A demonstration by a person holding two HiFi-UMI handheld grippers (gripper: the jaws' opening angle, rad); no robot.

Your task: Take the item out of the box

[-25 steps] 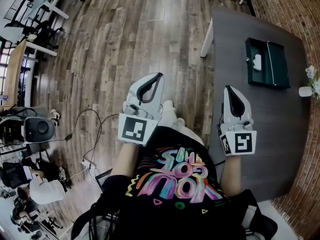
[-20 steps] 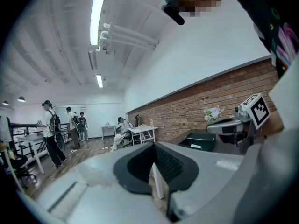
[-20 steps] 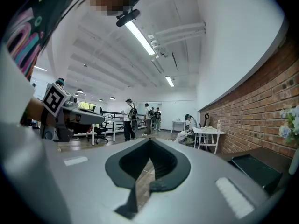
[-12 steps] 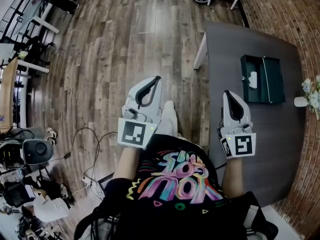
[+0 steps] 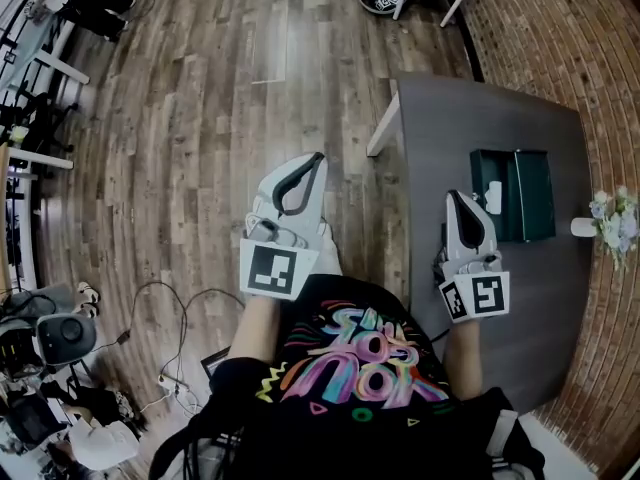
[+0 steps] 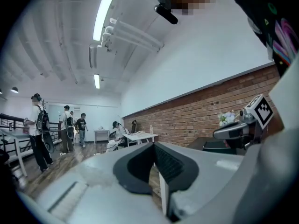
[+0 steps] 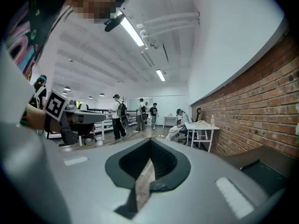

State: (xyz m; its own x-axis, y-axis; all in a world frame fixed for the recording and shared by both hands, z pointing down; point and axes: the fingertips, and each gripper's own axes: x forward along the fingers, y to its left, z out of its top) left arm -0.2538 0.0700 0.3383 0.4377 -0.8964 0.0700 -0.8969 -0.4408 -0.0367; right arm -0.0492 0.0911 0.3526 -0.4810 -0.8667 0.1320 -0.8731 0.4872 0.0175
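A dark green box [image 5: 525, 196] lies open on the dark grey table [image 5: 450, 118] at the right of the head view. A small white item [image 5: 495, 192] shows inside its left half, right beside my right gripper's tip. My right gripper [image 5: 452, 195] hangs over the table's near part, just left of the box, its jaws shut with nothing between them [image 7: 150, 139]. My left gripper [image 5: 319, 155] is held over the wooden floor left of the table, away from the box. Its jaws are shut and empty too [image 6: 154, 144].
A small white vase with flowers [image 5: 603, 220] stands right of the box near the brick wall [image 5: 560, 28]. Cables [image 5: 170, 308] and equipment lie on the floor at the left. Several people [image 7: 119, 115] and white tables stand farther down the room.
The table and box have slid down and left in the head view, nearer to my right gripper. Both grippers keep the same pose and stay shut.
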